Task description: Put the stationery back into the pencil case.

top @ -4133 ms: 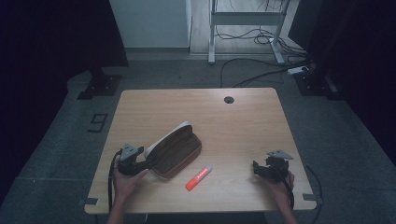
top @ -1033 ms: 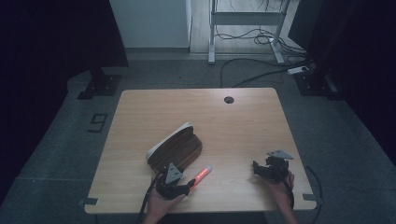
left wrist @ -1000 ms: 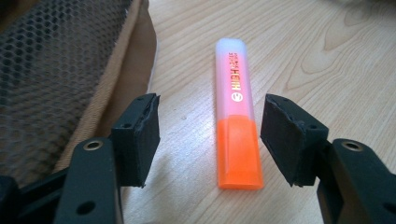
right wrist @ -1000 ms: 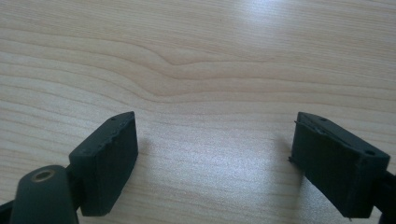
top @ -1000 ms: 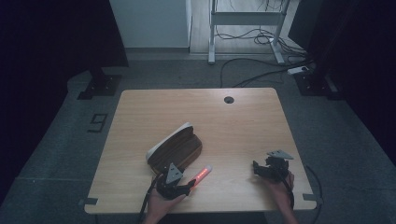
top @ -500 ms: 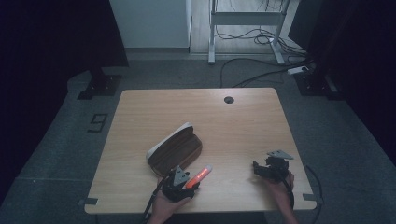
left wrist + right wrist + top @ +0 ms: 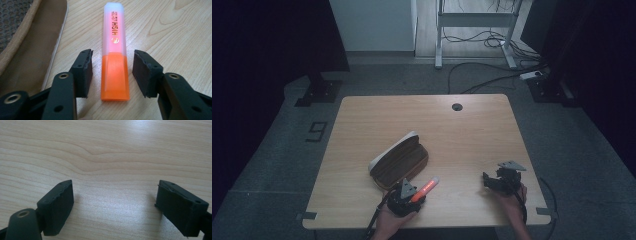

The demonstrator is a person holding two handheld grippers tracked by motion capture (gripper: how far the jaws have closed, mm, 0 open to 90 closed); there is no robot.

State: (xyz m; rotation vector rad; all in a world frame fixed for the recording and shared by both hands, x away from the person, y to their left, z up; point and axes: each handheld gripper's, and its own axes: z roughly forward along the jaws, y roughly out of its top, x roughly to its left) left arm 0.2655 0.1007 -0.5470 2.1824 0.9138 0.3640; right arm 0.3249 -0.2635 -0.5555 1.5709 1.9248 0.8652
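An orange highlighter (image 7: 114, 47) with a clear cap lies flat on the wooden table (image 7: 472, 135), seen as a small orange stick (image 7: 426, 188) in the high view. My left gripper (image 7: 112, 72) is open around its orange end, a jaw on each side with small gaps. A brown pencil case (image 7: 399, 162) with a pale edge lies just behind and left of it, its side (image 7: 27, 42) at the left of the left gripper view. My right gripper (image 7: 115, 205) rests open over bare wood near the front right (image 7: 502, 181).
A round cable hole (image 7: 456, 106) sits near the table's far edge. Beyond the table stand a metal desk frame (image 7: 472, 25) and loose cables (image 7: 482, 80) on the floor. A black stand base (image 7: 314, 92) is at the back left.
My left gripper has left the pencil case, travelled right along the front edge and closed in on the highlighter's near end. The right gripper has stayed put.
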